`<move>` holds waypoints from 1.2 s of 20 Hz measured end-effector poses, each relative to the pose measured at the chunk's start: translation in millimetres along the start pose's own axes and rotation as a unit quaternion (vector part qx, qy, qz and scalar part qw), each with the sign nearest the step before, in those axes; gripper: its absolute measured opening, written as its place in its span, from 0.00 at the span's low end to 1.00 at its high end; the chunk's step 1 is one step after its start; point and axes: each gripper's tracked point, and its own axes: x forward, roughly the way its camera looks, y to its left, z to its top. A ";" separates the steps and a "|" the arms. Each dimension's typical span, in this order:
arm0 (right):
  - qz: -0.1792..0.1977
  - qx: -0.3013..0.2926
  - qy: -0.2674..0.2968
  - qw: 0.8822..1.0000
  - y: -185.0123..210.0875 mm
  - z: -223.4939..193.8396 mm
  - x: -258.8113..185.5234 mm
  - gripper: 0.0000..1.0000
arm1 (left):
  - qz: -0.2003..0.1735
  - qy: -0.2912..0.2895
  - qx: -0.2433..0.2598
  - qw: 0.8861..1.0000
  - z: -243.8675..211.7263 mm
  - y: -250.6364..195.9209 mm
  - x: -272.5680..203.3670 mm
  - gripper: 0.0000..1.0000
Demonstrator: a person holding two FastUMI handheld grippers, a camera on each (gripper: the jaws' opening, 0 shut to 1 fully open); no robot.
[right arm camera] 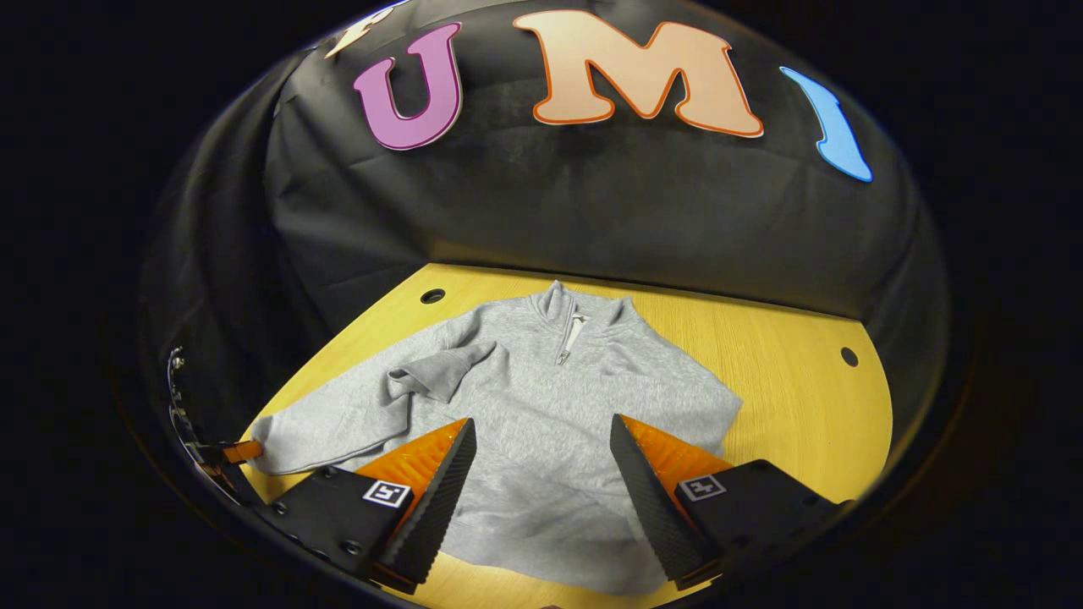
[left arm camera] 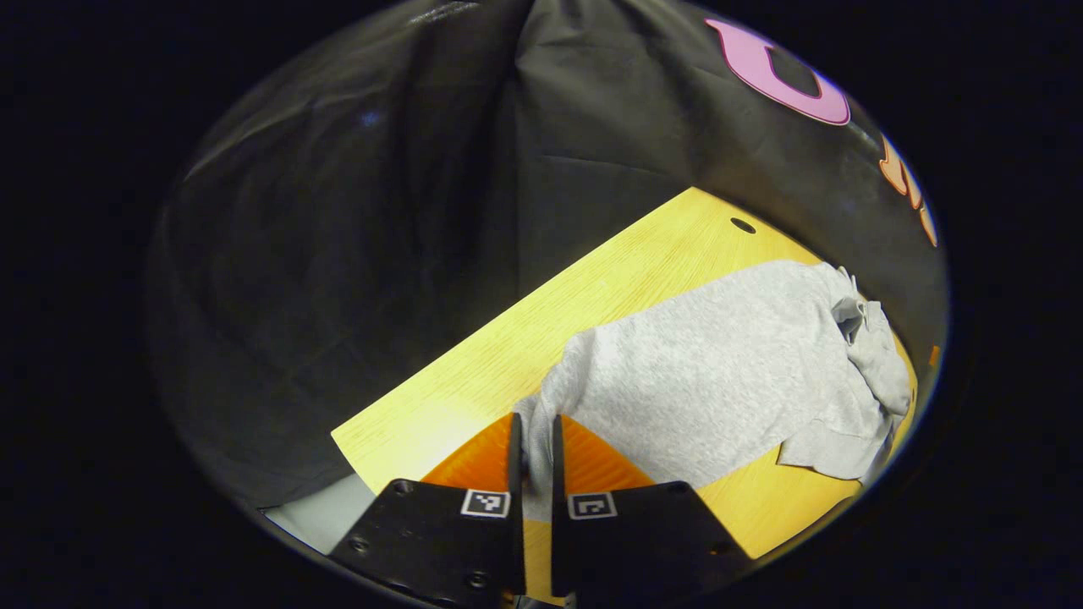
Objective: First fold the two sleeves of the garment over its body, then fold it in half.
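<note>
Your table (right arm camera: pixel 787 389): yellow wood, black cloth walls behind. Grey zip-neck sweatshirt (right arm camera: pixel 541 406) on it. Left tongs (left arm camera: pixel 535 448) pinch its fabric; right tongs (right arm camera: pixel 541 474) agape.

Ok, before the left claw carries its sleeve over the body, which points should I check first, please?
1. Left claw grips the long sleeve of the grey zip-neck sweatshirt: ok, fabric sits between its fingers.
2. Right claw is free: ok, it is open above the body.
3. Right claw touches no fabric: cannot tell.
4. Other sleeve already folded: cannot tell; a ribbed grey cuff lies on the chest.
5. Body lies flat on the yellow wooden table: ok.
</note>
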 end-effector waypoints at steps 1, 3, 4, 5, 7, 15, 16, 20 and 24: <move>-0.002 0.001 0.001 1.000 -2.1 -1.5 -1.9 0.99 | 0.001 0.004 -0.007 1.000 2.9 0.0 -0.5 0.07; -0.006 0.005 -0.001 1.000 -7.3 -3.1 -5.7 0.99 | -0.002 0.006 -0.021 1.000 10.3 -2.8 -0.4 0.00; -0.009 0.007 -0.004 1.000 -10.9 -3.5 -9.5 0.96 | 0.000 -0.001 -0.015 1.000 14.2 -2.2 -0.9 0.00; -0.012 0.007 -0.005 1.000 -15.1 -4.7 -11.0 0.96 | 0.001 -0.008 -0.006 1.000 21.8 -3.1 -1.6 0.00; -0.021 0.005 -0.006 1.000 -26.0 -8.3 -15.0 0.99 | -0.004 -0.026 0.011 1.000 41.3 -10.5 -7.0 0.00; -0.039 0.027 -0.010 0.999 -52.7 -26.0 -40.3 0.99 | -0.047 -0.065 0.026 0.996 113.6 -57.9 -15.5 0.00; -0.042 0.031 -0.011 0.999 -56.9 -26.7 -44.0 0.99 | -0.052 -0.071 0.030 0.996 121.6 -62.5 -19.1 0.00; -0.065 0.045 -0.021 0.997 -80.3 -30.7 -60.7 0.96 | -0.078 -0.090 0.053 0.991 150.4 -103.8 -17.8 0.00; -0.083 0.053 -0.021 0.995 -100.4 -40.0 -77.2 0.96 | -0.116 -0.102 0.089 0.984 166.3 -158.2 -21.2 0.00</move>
